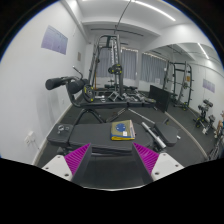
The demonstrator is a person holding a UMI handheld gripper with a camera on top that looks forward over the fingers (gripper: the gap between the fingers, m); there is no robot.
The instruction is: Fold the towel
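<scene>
My gripper point(112, 150) is open, its two magenta pads point(76, 160) spread wide and low over a dark table point(70, 135). A dark grey cloth, seemingly the towel point(112, 172), lies flat between the fingers and reaches back under them. Its far edge runs about level with the fingertips. Neither finger presses on it.
Just beyond the fingers lies a small blue and yellow box or book point(122, 128). A dark tool point(156, 134) lies to its right and a black object point(86, 118) to its left. Gym machines point(110, 70) and a monitor point(160, 97) stand behind the table.
</scene>
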